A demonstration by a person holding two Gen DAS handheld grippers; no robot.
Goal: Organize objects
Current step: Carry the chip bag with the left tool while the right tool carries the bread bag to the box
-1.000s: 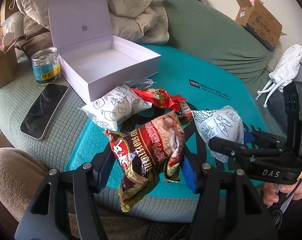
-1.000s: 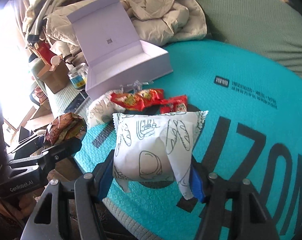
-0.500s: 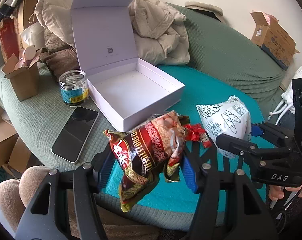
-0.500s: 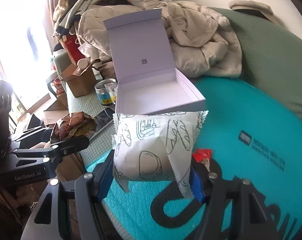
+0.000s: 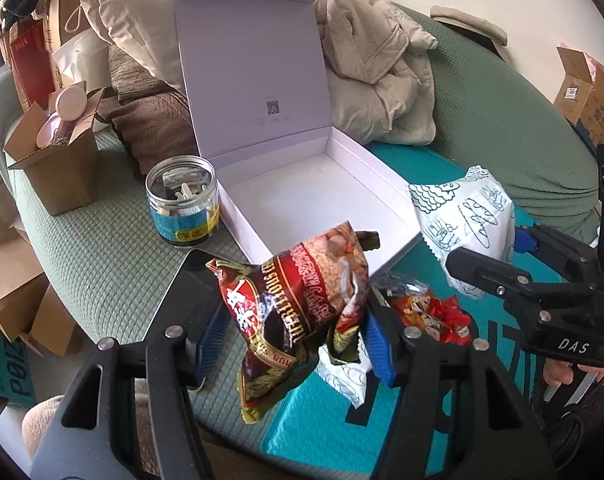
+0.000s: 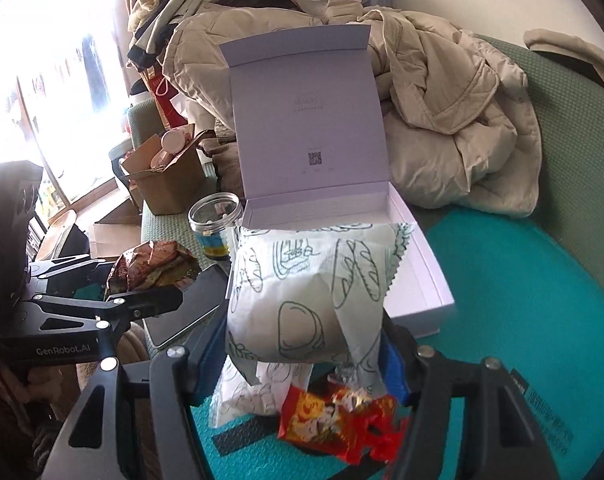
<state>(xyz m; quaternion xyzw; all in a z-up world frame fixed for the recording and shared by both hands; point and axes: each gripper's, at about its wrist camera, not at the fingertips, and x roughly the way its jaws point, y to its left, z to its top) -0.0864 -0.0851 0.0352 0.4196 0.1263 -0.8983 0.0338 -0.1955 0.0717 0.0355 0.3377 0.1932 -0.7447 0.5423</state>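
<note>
My left gripper point(image 5: 292, 326) is shut on a dark red snack bag point(image 5: 298, 300), held in the air just in front of the open white box point(image 5: 318, 196). In the right wrist view that bag point(image 6: 150, 266) sits at the left, in the left gripper point(image 6: 142, 284). My right gripper point(image 6: 302, 360) is shut on a white bread packet point(image 6: 302, 296) with line drawings, raised before the box point(image 6: 418, 264); the same packet point(image 5: 466, 216) hangs by the box's near right corner. Below, on the teal mat point(image 6: 522, 280), lie red snack packets point(image 6: 334, 420) and another white packet point(image 6: 246, 396).
A glass jar point(image 5: 182, 200) stands left of the box, a phone point(image 6: 182, 308) lies in front of it. A brown carton point(image 5: 54, 164) and beige jackets point(image 5: 374, 60) crowd the back. The box lid point(image 5: 250, 72) stands upright. A person's fingers point(image 5: 558, 372) hold the right gripper.
Both grippers have risen and carried their packets from over the mat towards the white box, which now looms closer. The loose packets on the mat stayed behind, now beneath the grippers.
</note>
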